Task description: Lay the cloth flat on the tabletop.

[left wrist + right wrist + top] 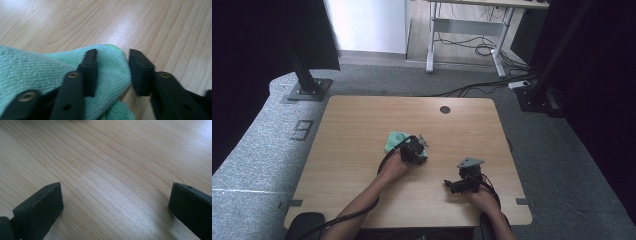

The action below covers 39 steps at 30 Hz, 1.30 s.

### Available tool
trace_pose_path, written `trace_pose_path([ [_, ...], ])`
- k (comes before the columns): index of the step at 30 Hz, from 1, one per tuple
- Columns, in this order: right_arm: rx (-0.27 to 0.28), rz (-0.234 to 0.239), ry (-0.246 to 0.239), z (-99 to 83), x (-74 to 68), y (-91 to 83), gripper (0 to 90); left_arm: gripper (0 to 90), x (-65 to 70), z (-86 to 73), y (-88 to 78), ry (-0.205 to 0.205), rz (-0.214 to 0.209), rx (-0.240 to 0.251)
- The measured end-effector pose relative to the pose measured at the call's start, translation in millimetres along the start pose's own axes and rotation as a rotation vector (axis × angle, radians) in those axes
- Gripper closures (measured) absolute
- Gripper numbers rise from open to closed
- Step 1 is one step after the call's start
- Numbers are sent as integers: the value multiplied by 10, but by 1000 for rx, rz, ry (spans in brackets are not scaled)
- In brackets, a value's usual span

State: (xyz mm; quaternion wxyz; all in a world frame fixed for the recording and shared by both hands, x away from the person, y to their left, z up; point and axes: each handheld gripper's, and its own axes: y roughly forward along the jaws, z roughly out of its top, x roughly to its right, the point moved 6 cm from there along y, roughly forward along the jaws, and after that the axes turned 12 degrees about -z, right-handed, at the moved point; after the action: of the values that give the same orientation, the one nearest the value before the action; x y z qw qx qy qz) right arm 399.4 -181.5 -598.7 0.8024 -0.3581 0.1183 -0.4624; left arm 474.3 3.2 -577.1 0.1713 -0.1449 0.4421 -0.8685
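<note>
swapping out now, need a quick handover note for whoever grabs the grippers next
Left gripper: down on the green cloth, jaws astride its corner fold with a little gap on either side, so not pinched yet.
Right gripper: open wide, nothing between the jaws, held low above bare table near the person's edge.
Cloth: bunched near the middle of the table, under the left gripper in the high view.
Done: left gripper placed at the cloth's corner.
Left: probably close on the corner, then whatever handling follows; the right gripper has not joined in.

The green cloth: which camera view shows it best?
The left gripper view: the green cloth is close, its weave clear, an edge between the left gripper jaws. The high view shows it small, partly covered.
</note>
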Motion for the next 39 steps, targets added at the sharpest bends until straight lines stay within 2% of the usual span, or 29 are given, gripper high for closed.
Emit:
trace_pose_path([
  [1,0,0,0,0,0,0,0,666,1,-2,-3,-8,-3,-2],
  [2,0,0,0,0,0,0,0,807,2,-1,-8,0,15,-12],
  [3,0,0,0,0,0,0,0,834,4,6,-21,-6,9,-9],
  [4,0,1,-1,-1,0,-1,0,845,4,6,-21,-6,9,-9],
  [5,0,2,-1,-2,-1,-2,0,848,3,41,-82,-19,-1,16],
  [7,1,1,-2,-2,0,-2,0,849,-2,68,-129,-23,-4,30],
  [8,0,2,-1,-3,-1,-3,0,848,-18,132,-248,-36,-11,70],
  [11,1,2,-2,-2,-1,-2,0,846,-39,198,-390,-44,-17,104],
  [16,2,1,-3,-3,1,-2,0,842,-138,330,-801,-58,14,185],
  [17,1,1,-3,-3,1,-2,0,841,-199,352,-974,-71,22,223],
  [18,1,1,-3,-3,1,-2,0,841,-231,356,-1058,-80,26,243],
  [19,1,1,-3,-3,1,-2,0,840,-231,356,-1058,-80,26,243],
  [21,2,1,-4,-2,1,-1,0,840,-293,346,-1236,-99,32,283],
  [23,3,1,-4,-2,1,-1,0,840,-362,304,-1427,-119,39,325],
  [24,2,1,-4,-2,1,-1,0,840,-362,304,-1427,-119,39,325],
  [25,2,1,-4,-2,1,-1,0,840,-409,248,-1522,-140,49,347],
  [28,3,1,-4,-2,1,-1,0,841,-469,154,-1592,-159,65,353],
  [31,2,1,-3,-2,0,-1,0,841,-576,-37,-1632,-193,91,352],
  [32,2,1,-3,-2,0,-1,0,841,-576,-37,-1632,-193,91,352],
  [34,2,1,-3,-2,0,-1,0,841,-681,-205,-1647,-223,119,344],
  [35,2,1,-3,-2,0,-1,0,841,-681,-205,-1647,-223,119,344],
  [39,1,2,-1,-2,-1,-2,0,842,-851,-501,-1648,-280,152,326],
])
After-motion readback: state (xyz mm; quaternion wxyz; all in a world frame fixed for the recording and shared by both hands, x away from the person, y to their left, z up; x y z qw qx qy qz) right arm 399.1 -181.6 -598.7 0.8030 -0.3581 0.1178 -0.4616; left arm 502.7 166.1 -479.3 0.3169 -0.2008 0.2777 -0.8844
